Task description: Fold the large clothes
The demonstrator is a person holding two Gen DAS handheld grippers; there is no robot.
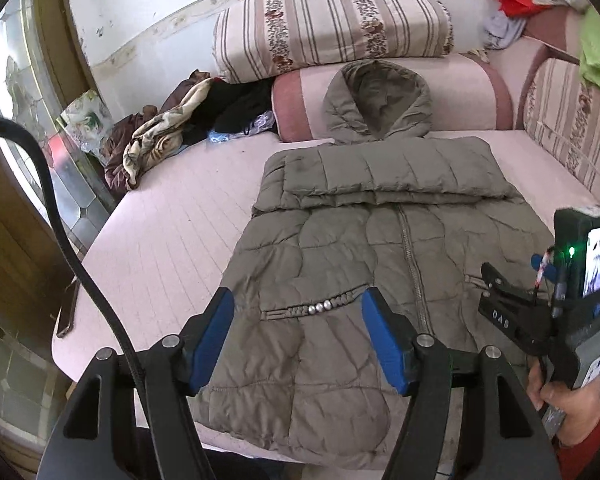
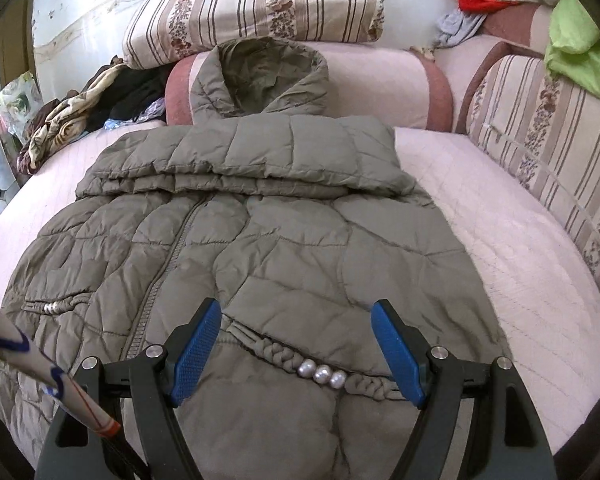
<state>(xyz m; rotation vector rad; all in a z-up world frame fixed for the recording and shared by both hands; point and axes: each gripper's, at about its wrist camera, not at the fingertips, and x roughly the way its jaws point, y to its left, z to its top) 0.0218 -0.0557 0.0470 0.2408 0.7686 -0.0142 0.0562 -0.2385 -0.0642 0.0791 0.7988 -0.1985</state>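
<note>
On the left we hold the left gripper (image 1: 298, 334) with jaws apart over nothing but the grey-green quilted hooded jacket (image 1: 364, 248), which lies zipped on the pink bed (image 1: 172, 216), sleeves folded across its chest; to the right, our right gripper (image 2: 296, 348) hovers, jaws apart and empty

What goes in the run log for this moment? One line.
left gripper: open, empty | right gripper: open, empty | grey puffer jacket: sleeves folded across chest, flat on bed | hem fold pending
</note>
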